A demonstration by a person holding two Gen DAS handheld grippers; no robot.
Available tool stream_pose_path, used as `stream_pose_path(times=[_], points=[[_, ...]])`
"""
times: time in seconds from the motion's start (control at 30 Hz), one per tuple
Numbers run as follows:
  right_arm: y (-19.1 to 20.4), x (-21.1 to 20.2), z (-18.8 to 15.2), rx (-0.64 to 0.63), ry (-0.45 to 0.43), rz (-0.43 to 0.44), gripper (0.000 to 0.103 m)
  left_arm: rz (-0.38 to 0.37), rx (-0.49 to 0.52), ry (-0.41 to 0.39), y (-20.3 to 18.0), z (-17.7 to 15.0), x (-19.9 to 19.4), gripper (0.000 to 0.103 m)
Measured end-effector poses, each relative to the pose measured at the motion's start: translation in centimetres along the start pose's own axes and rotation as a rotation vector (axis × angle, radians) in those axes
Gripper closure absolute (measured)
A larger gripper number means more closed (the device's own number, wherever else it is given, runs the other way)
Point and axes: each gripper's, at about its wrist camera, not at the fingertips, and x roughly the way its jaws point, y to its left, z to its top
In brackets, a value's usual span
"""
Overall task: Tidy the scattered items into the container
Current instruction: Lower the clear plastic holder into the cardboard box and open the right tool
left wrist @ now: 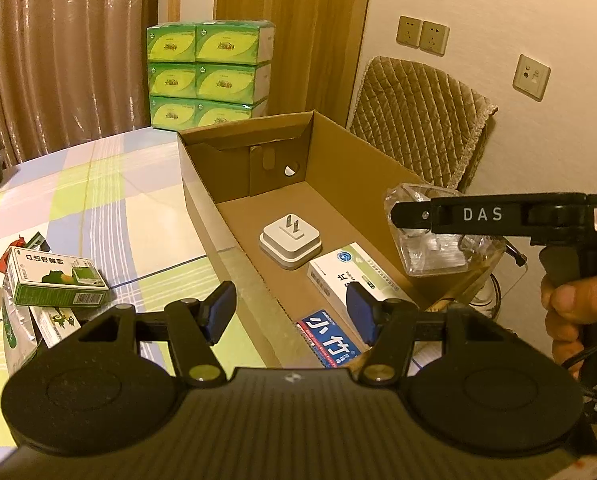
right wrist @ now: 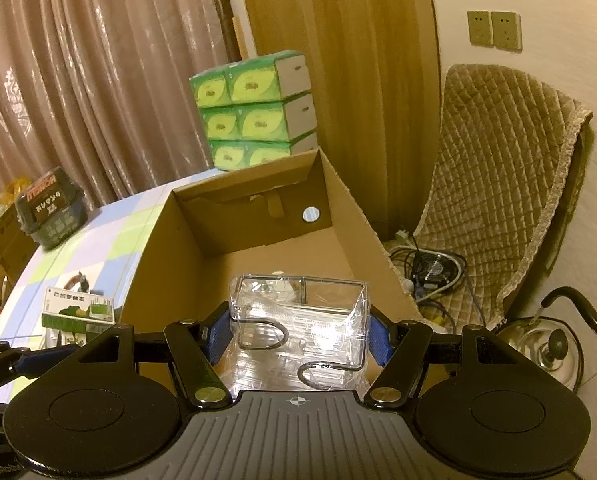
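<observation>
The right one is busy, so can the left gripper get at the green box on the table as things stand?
Probably yes. The left gripper is open and holds nothing, and the green box lies uncovered atop the pile on the tablecloth, outside the cardboard box.

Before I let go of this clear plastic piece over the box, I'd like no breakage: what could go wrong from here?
1. The right tool holds the clear plastic holder above the cardboard box; released from there, it could land on the white plug adapter, prongs up, or the white medicine box.
2. It hangs near the box's right wall, so it might catch the rim and tip out toward the kettle.
</observation>
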Motion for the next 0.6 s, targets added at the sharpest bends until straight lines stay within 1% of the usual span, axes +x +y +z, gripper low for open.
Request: stream_pose_path(times=[0.33,0.37,0.4,0.43,0.6], points=[[0.0,1.0,-0.1,0.018,0.025,0.022,0.038,0.017,-0.037,0.01,1.4,-0.6,-0.1,0.047],[0.0,1.2,-0.1,0.023,0.032,0.031,0.031,0.018,-0.04,0.01,1.4,-0.6,-0.1,0.047],[-0.1,1.2,-0.2,0.027,0.033,0.034,0.028,0.018,-0.042,0.009,1.5,-0.7,-0.2,0.047],[-0.1,1.1,-0.2,0.028,0.024,0.034,0.027,0.018,-0.042,0.009,1.5,-0.7,-0.2,0.047],[-0.3,0.6,-0.2,0.032,0.014,0.027,0.026,0.02,-0.05,0.01,1.7,-0.9,-0.4,0.047]])
